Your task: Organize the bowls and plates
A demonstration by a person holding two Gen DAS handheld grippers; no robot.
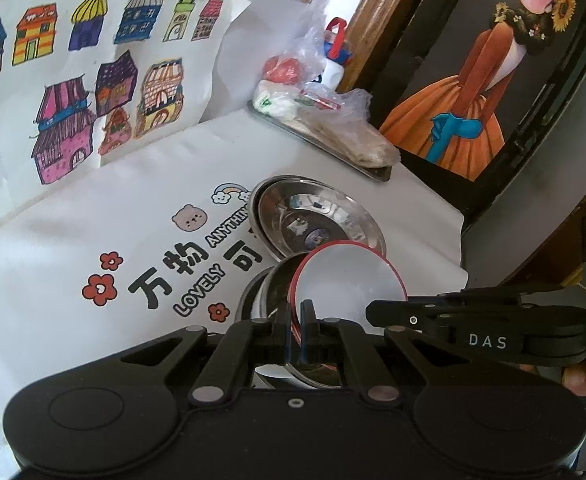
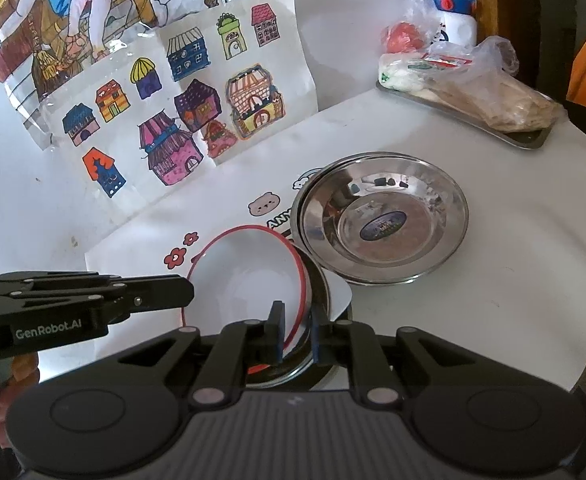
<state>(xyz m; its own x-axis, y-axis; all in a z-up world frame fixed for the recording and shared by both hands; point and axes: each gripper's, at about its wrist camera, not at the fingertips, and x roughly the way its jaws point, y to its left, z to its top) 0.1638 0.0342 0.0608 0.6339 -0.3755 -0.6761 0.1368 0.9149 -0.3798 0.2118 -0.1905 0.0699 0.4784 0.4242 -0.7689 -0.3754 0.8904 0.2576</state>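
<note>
A white bowl with a red rim [image 1: 349,276] [image 2: 249,276] is tilted over a steel bowl [image 1: 271,292] [image 2: 317,292] near the table's front. My left gripper [image 1: 296,320] is shut on the near rim of the red-rimmed bowl. My right gripper [image 2: 297,330] has its jaws narrowly apart around the bowl's other rim, pinching it. Each gripper shows from the side in the other's view, the right [image 1: 377,312] and the left [image 2: 191,292]. Behind them stand stacked steel plates [image 1: 317,220] [image 2: 385,216].
A steel tray [image 1: 333,148] [image 2: 525,140] with bagged food sits at the back right. A red-capped bottle [image 1: 335,60] [image 2: 457,16] stands behind it. Coloured house drawings [image 1: 85,80] [image 2: 197,92] lean on the wall. The table has a white printed cloth [image 1: 93,240].
</note>
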